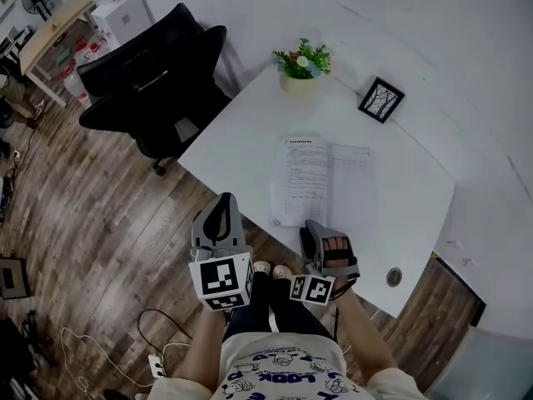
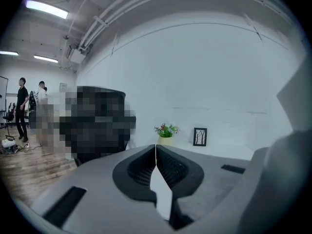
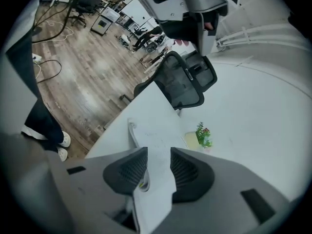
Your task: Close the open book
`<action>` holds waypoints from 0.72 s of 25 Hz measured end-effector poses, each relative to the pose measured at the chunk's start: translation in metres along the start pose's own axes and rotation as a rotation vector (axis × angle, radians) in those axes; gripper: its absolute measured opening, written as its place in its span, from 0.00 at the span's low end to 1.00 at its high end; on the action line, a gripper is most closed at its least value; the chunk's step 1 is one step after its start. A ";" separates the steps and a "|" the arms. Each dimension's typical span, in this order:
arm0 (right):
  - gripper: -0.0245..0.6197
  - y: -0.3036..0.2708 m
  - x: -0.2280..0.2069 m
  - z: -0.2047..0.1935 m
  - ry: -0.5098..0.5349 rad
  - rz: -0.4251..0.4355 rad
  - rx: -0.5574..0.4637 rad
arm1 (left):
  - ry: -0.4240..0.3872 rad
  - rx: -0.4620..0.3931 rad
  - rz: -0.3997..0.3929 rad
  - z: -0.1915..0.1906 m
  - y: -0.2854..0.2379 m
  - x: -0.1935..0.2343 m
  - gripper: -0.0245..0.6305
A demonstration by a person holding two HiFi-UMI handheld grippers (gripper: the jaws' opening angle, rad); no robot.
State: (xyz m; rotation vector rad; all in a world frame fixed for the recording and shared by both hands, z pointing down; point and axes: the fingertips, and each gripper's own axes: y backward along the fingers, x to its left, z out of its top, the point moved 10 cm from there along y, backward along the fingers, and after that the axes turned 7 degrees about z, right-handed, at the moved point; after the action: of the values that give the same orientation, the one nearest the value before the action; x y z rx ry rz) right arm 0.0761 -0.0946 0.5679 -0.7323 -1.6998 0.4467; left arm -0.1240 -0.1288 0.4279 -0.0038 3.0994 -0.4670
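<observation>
The open book point(image 1: 321, 177) lies flat on the white table point(image 1: 241, 140), its printed pages facing up. My right gripper point(image 1: 315, 226) hovers at the book's near edge. In the right gripper view its jaws point(image 3: 157, 155) stand apart, and the white page point(image 3: 151, 135) shows in the gap without either pad pressing on it. My left gripper point(image 1: 223, 200) hangs off the table's near left edge, over the floor. Its jaws point(image 2: 155, 150) meet at the tips with nothing between them.
A potted plant point(image 1: 302, 62) and a small black picture frame point(image 1: 381, 99) stand at the table's far side. A black office chair point(image 1: 158, 82) sits at the far left corner. A round cable hole point(image 1: 394, 277) is near the right front edge. Cables point(image 1: 150, 340) lie on the wooden floor.
</observation>
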 end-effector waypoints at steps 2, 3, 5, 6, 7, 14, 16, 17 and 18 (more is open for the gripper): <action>0.25 -0.005 0.006 0.001 0.015 0.023 0.006 | 0.005 0.006 0.008 -0.001 0.001 0.004 0.08; 0.26 -0.007 0.009 0.001 0.025 0.031 0.011 | 0.008 0.008 0.012 -0.002 0.002 0.006 0.08; 0.26 -0.010 0.015 0.002 0.054 0.037 0.022 | 0.013 0.013 0.021 -0.004 0.004 0.010 0.08; 0.26 -0.012 0.018 0.003 0.069 0.037 0.028 | 0.016 0.015 0.026 -0.005 0.005 0.012 0.08; 0.27 -0.014 0.020 0.003 0.082 0.038 0.033 | 0.019 0.017 0.030 -0.005 0.007 0.014 0.08; 0.28 -0.030 0.029 0.004 0.172 0.041 0.084 | 0.024 0.035 0.057 -0.010 0.014 0.023 0.08; 0.28 -0.033 0.033 0.003 0.210 0.040 0.103 | 0.024 0.039 0.065 -0.011 0.016 0.025 0.08; 0.28 -0.034 0.035 0.003 0.223 0.038 0.107 | 0.023 0.041 0.069 -0.012 0.017 0.025 0.08; 0.28 -0.036 0.036 0.003 0.233 0.037 0.110 | 0.024 0.041 0.073 -0.012 0.019 0.026 0.08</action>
State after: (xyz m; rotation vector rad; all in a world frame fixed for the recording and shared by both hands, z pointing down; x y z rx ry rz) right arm 0.0599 -0.0959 0.6159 -0.7078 -1.4348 0.4580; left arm -0.1506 -0.1076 0.4336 0.1160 3.0995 -0.5324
